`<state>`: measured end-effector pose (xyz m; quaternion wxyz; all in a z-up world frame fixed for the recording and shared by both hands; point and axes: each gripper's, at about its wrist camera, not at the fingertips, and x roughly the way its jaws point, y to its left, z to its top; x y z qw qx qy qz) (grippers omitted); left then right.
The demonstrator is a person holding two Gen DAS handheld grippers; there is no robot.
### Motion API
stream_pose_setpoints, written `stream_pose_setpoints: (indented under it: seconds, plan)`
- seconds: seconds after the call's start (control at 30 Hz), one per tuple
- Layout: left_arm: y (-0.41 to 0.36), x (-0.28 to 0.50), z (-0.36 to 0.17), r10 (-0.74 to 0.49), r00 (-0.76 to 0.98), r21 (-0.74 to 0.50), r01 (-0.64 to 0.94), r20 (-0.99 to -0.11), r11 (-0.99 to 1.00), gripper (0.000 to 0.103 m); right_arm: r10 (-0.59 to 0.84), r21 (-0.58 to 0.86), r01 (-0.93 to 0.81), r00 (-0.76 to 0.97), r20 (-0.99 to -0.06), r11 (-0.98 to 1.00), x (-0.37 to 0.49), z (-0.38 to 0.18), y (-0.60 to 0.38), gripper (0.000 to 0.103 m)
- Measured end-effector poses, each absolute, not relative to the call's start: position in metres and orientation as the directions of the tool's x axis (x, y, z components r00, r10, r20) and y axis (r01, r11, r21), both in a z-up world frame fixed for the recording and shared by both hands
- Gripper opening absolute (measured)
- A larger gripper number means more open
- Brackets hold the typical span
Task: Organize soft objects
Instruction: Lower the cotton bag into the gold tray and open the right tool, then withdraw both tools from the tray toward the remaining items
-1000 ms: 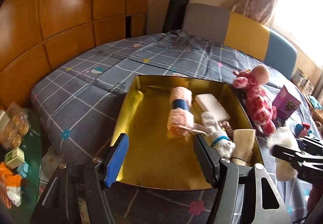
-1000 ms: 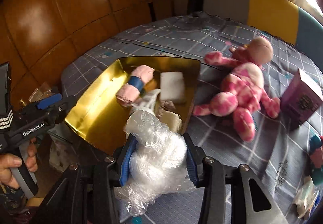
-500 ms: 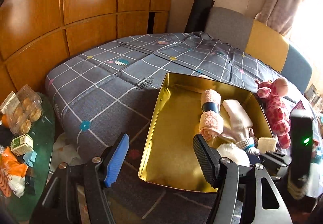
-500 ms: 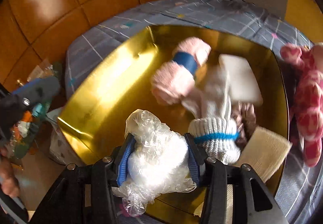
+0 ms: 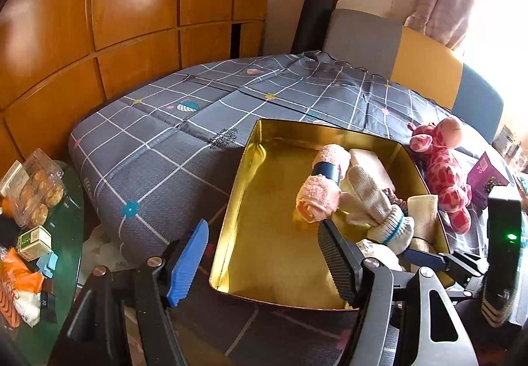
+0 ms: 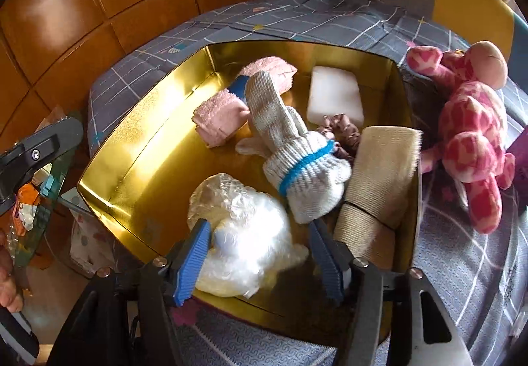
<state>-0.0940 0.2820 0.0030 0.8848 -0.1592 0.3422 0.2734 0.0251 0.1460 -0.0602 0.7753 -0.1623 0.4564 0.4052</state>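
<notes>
- My right gripper (image 6: 259, 259) hangs over the near corner of the gold tin (image 6: 109, 155); its jaws are opening, and the plastic-wrapped white bundle (image 6: 244, 234) sits between them on the tin's floor; the left blue pad looks to be still brushing the wrap, the right one stands clear of it, so I read this claw as letting go rather than gripping.
- My left gripper (image 5: 264, 259) hovers just outside the tin's near-left edge with its jaws parted and opening slightly; nothing lies between the blue pad and the black one (only the tin's bare floor shows past them).
- Inside the tin: a rolled pink towel (image 6: 231, 105) with a dark blue band lies toward the far left; a white knitted sock bundle (image 6: 290, 148) tied with a blue elastic lies across the middle, its toe resting on the towel; a white block (image 6: 335, 95) lies flat by the far right wall; a brown scrunchie (image 6: 340, 132) is tucked between sock and block; a rolled beige cloth (image 6: 379, 181) leans against the right wall.
- Outside the tin, on the grey checked bedspread (image 5: 158, 148), a pink spotted plush toy (image 6: 472, 132) lies just beside the tin's right wall; a purple box (image 5: 488, 173) sits beyond it.
- In the right camera a hand (image 6: 8, 287) grips the left gripper's handle at the left edge.
</notes>
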Motion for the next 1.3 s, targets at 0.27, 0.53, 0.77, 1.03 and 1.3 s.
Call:
stream_pose_setpoints:
  seconds: [0.27,0.53,0.77,1.03,1.3]
  plan:
    - [0.270,-0.093,0.008,0.367,0.635,-0.088,-0.567,-0.680,0.819,0.072,0.503,0.114,-0.744,0.323,-0.802,0.659,0.019,-0.042,0.120,0.066]
    - [0.258,-0.092,0.012,0.365,0.647,-0.070,-0.544,-0.670,0.836,0.072,0.481,0.049,-0.711,0.421,-0.770,0.701,0.013,-0.028,0.100,0.066]
    - [0.242,-0.086,0.017,0.347,0.664,-0.052,-0.503,-0.663,0.863,0.072,0.460,-0.003,-0.688,0.488,-0.742,0.726,0.009,-0.018,0.079,0.066]
    - [0.221,-0.077,0.018,0.317,0.674,-0.031,-0.450,-0.667,0.893,0.072,0.431,-0.063,-0.676,0.536,-0.726,0.734,0.013,-0.012,0.049,0.066]
    - [0.194,-0.064,0.019,0.280,0.686,-0.012,-0.387,-0.671,0.922,0.072,0.365,-0.089,-0.613,0.574,-0.733,0.785,0.037,-0.014,0.002,0.066]
